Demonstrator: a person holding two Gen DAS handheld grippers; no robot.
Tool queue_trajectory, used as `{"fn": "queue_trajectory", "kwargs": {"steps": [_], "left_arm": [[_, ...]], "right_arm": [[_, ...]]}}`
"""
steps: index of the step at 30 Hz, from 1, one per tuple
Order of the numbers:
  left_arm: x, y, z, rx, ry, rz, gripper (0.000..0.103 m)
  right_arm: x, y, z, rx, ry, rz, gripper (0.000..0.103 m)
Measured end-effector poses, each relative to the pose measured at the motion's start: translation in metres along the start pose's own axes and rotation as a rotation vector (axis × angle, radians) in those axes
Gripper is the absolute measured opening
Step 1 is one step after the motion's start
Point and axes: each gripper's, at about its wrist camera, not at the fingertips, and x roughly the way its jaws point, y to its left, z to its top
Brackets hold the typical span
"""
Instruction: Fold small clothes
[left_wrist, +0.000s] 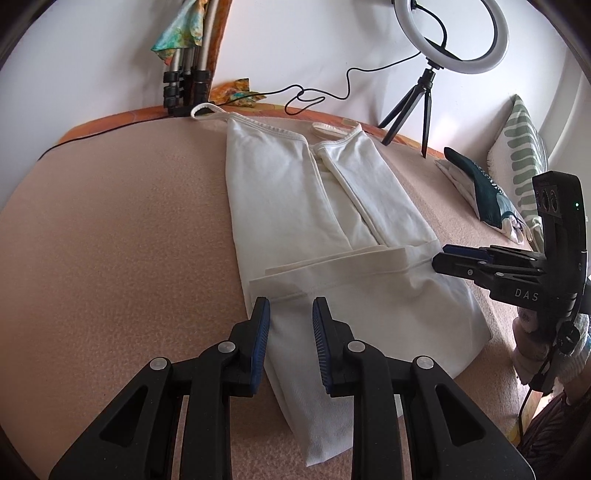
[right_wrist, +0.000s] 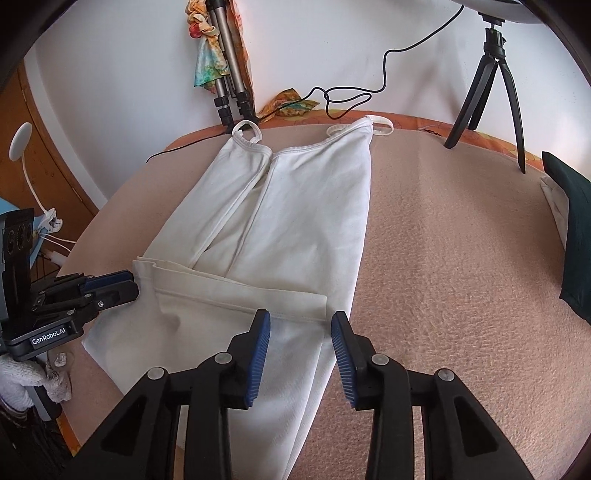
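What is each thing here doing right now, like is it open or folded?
White strappy cotton top: lying flat, both sides folded in, bottom hem turned up.
Left gripper: jaws open, over the top's near end.
Right gripper: jaws open, over the turned-up hem.
White ring light on black tripod: standing upright; whether it is on I cannot tell.
Dark green folded cloth: lying on white folded clothes.
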Motion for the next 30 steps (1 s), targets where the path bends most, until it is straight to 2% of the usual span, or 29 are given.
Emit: {"fn": "queue_trajectory", "kwargs": {"steps": [3, 7, 10, 15, 16, 18, 19, 25, 29, 30], "left_arm": [[0.0, 0.0, -0.001, 0.001, -0.002, 0.004, 0.022], [0.001, -0.001, 0.0, 0.005, -0.001, 0.013, 0.022], [0.002, -0.002, 0.0, 0.01, 0.0, 0.025, 0.022], [0.003, -0.004, 0.0, 0.032, 0.001, 0.044, 0.022], [0.003, -0.004, 0.0, 0.032, 0.003, 0.046, 0.022], [0.002, -0.001, 0.001, 0.019, 0.008, 0.059, 0.022], [0.0, 0.001, 0.002, 0.006, 0.011, 0.06, 0.022], [-0.02, 0.024, 0.018, -0.114, -0.022, -0.008, 0.022], [-0.02, 0.036, 0.039, -0.14, -0.031, -0.051, 0.023], [-0.017, 0.039, 0.045, -0.144, -0.026, -0.055, 0.03]], "right_arm": [[0.002, 0.0, 0.0, -0.001, 0.004, 0.004, 0.038], [-0.004, 0.004, 0.0, -0.002, -0.019, 0.005, 0.005], [-0.014, 0.006, 0.002, 0.001, -0.05, -0.016, 0.004], [0.0, 0.009, -0.001, -0.035, 0.005, -0.101, 0.004], [0.001, 0.009, -0.001, -0.039, 0.01, -0.124, 0.007], [-0.001, 0.009, 0.001, -0.062, 0.01, -0.186, 0.028], [-0.006, 0.008, 0.002, -0.063, -0.005, -0.193, 0.034], [-0.023, -0.015, 0.016, 0.022, -0.049, -0.132, 0.034], [-0.028, -0.017, 0.03, 0.018, -0.075, -0.091, 0.034], [-0.027, -0.017, 0.034, 0.016, -0.077, -0.077, 0.034]]}}
